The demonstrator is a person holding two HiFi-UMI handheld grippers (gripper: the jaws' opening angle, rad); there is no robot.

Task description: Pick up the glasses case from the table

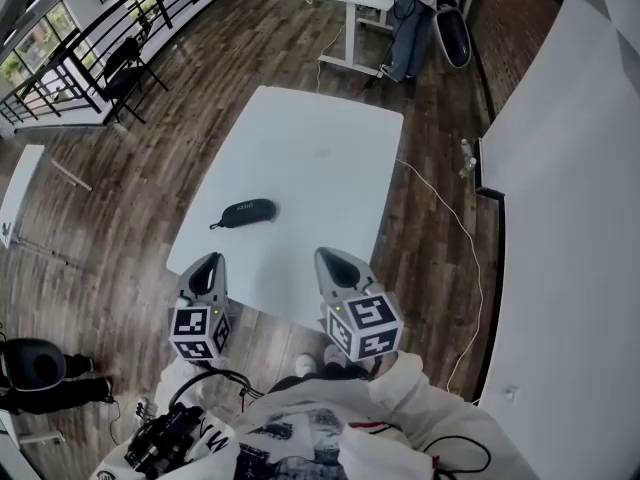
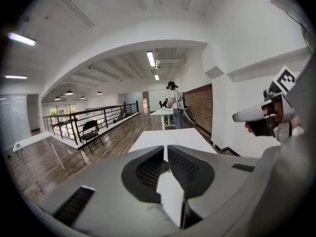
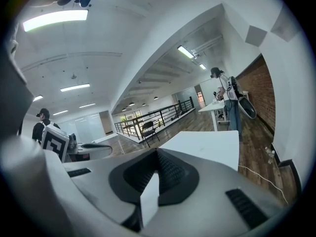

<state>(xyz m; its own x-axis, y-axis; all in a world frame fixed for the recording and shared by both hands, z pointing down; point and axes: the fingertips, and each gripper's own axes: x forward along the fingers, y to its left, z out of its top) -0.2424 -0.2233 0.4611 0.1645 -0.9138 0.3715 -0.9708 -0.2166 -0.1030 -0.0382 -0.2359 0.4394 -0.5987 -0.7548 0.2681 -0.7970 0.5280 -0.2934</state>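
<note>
So in the head view the case [image 1: 245, 212] is a small black zip-up thing lying flat on the white table [image 1: 320, 148], a bit left of the middle of the frame and toward the table's lower-left edge. Nothing is touching it.

Both grippers sit low in the frame, at the table's near edge. The left gripper [image 1: 205, 265] is just below the case, slightly left of it and clear of it. The right gripper [image 1: 335, 263] is further right, over the table's lower edge, well apart from the case.

Left gripper view: the jaws are closed together with nothing in them [image 2: 165, 148], pointing along the table. The right gripper pokes in at the right edge [image 2: 256, 113].

Right gripper view: same deal, jaws pressed together and empty [image 3: 157, 153], with the table ahead.

Background: a person [image 1: 410, 18] stands at a desk at the top of the head view, a black chair [image 1: 125, 68] sits upper left by a railing, and a white cable [image 1: 470, 258] trails across the wood floor on the right.
</note>
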